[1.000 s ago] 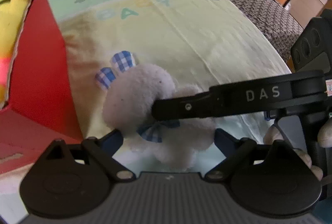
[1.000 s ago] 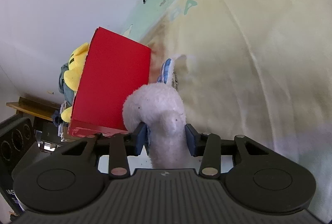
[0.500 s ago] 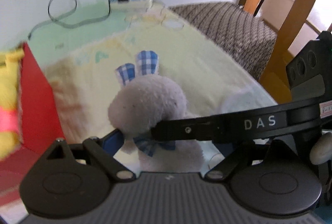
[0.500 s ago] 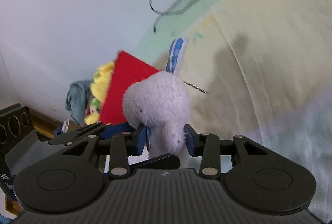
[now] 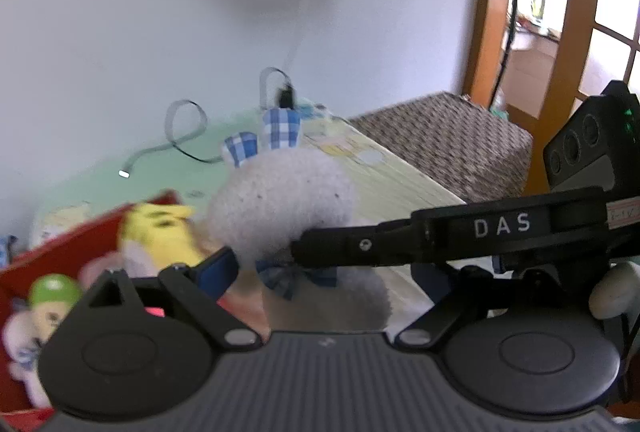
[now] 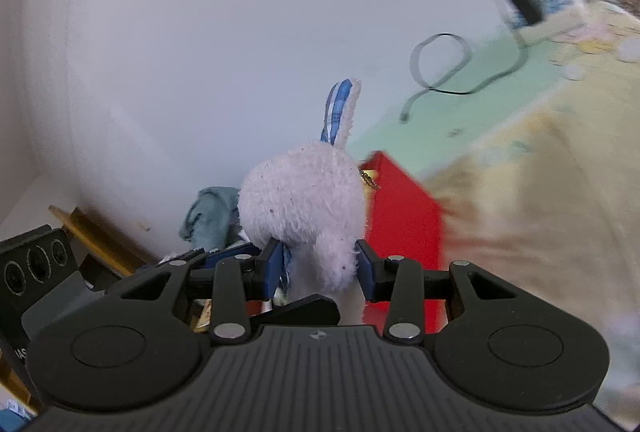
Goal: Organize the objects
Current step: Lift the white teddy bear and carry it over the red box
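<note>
A white plush rabbit with blue checked ears is held in the air above the bed. My right gripper is shut on its neck, and the rabbit fills the middle of the right wrist view. My left gripper stands around the rabbit's body with its jaws wide apart; its right finger is hidden behind the right gripper's arm. A red box at lower left holds a yellow plush and a green-capped doll. The red box also shows just right of the rabbit in the right wrist view.
The bed has a pale yellow and green baby blanket. A black cable and a power strip lie near the wall. A brown woven cover is at the far right, by a wooden door frame. A teal cloth lies behind the box.
Both grippers have risen with the rabbit, lifting it off the blanket and toward the red box. The views tilted up, and the box's inside came into sight.
</note>
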The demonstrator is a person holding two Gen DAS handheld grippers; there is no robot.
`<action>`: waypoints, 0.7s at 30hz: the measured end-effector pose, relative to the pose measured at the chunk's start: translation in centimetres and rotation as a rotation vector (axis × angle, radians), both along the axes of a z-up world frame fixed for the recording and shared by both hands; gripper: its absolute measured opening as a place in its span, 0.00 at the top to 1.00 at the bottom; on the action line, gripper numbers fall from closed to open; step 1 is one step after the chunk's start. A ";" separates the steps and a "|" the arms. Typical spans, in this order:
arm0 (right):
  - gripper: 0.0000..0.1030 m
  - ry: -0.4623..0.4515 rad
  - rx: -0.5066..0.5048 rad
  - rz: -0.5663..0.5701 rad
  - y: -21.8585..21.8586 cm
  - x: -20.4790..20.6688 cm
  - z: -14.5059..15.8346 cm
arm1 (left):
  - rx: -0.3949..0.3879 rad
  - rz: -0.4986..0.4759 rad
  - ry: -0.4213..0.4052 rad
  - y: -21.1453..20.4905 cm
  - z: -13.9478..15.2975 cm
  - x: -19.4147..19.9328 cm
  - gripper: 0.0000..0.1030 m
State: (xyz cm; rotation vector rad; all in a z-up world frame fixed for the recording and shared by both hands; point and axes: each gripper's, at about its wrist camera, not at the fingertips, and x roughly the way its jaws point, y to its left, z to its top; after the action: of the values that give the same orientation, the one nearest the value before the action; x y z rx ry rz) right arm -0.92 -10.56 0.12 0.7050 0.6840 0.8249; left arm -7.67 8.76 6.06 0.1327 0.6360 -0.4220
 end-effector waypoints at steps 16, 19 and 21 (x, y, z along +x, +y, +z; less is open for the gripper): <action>0.60 0.027 -0.026 0.034 14.7 1.7 -1.5 | 0.009 0.145 0.041 13.4 -1.1 2.1 0.11; 0.61 0.038 -0.083 0.000 16.0 2.2 -2.3 | 0.011 0.152 0.068 14.7 -2.3 3.3 0.13; 0.62 0.057 -0.116 -0.021 16.7 2.4 -2.7 | 0.017 0.168 0.085 15.5 -3.0 3.9 0.13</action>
State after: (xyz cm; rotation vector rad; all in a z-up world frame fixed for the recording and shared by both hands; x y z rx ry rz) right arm 1.50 6.11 -2.56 0.6317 0.7680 0.7422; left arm -3.77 24.25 3.06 0.0770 0.7284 -0.2616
